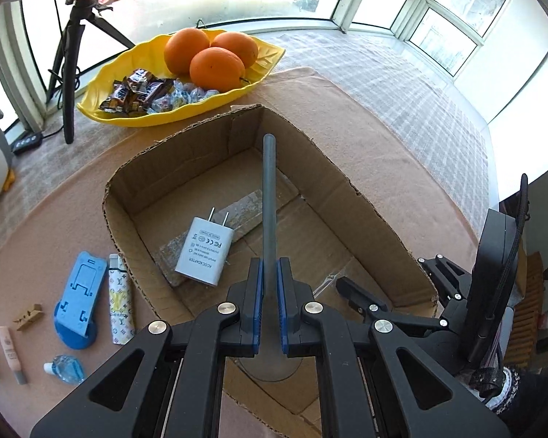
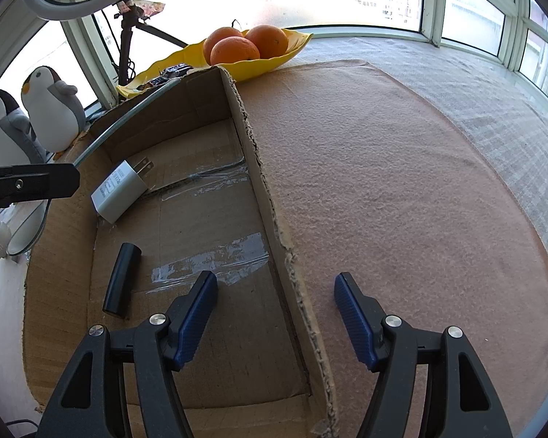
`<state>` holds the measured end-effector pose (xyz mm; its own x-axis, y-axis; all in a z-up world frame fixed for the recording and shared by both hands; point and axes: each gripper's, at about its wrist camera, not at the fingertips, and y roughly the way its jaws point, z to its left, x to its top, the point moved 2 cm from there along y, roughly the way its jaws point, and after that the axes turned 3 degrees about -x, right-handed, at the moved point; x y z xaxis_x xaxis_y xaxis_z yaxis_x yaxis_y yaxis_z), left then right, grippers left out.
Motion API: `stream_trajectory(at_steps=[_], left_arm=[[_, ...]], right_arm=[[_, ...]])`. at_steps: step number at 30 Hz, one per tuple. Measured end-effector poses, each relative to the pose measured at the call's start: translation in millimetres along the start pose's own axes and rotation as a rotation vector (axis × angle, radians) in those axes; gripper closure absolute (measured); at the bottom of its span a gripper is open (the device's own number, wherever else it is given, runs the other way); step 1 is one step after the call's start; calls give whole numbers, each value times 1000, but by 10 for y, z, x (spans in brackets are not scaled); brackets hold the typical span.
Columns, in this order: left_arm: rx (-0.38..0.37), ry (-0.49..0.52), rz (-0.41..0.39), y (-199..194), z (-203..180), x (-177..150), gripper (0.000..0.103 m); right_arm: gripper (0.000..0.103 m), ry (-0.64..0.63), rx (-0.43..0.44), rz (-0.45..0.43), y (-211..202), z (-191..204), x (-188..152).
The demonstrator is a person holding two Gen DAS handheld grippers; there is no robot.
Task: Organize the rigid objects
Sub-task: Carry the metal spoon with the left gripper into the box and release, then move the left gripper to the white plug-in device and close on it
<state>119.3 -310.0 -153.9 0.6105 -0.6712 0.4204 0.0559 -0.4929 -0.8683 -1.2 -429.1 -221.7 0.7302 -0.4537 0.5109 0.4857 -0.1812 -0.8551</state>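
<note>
1. Blue-padded and pressed tight, the left gripper is pinching a long grey spoon by its handle. The handle runs forward over the cardboard box, and the bowl end sits back behind the fingers.
2. The right gripper is spread wide and holds nothing. One finger hangs inside the box, the other over the pink cloth, so it straddles the box's torn wall.
3. Inside the box now: a white charger lying on a grey slab, and in the right wrist view a black tube on the taped floor. Two small things already in, by the look of it.
4. The spoon seems next to go in; it is above the box but not set down yet.
5. Left of the box, on the cloth, plenty waits: a blue phone stand, a patterned lighter, a wooden clip, a pink tube and a small blue bottle.
6. Judging by that row, the job looks under halfway done.
7. Further out sits the yellow dish with oranges and sweets, apart from the sorting.
</note>
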Motion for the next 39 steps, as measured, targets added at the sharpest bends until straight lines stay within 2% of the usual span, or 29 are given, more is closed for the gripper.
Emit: stream_trajectory(at_steps=[9,11,13,15,16,25,31,39], left_arm=[[29,5,21,139,-54,8,97],[30,11,24,140,-60,17,94],[38,13,26,127,-72,24,61],[57,30,8,89,-101,22,42],[68,41,0,67,-119,18,41],[63,37,-3,12,-134,0,41],[78,29,-37,-189,-104,-41,41],[154,-5,-85,-609,227,-256,41]], right_arm=[[38,0,-1,0,0,-1,-3],[38,0,-1,0,1,0,-3],[38,0,-1,0,2,0,-1],[37,0,-1,0,2,2,0],[37,0,-1,-1,1,-1,-4],[37,1,-1,0,8,5,-1],[36,2,-1,0,8,5,-2],[36,1,0,-1,13,17,-7]])
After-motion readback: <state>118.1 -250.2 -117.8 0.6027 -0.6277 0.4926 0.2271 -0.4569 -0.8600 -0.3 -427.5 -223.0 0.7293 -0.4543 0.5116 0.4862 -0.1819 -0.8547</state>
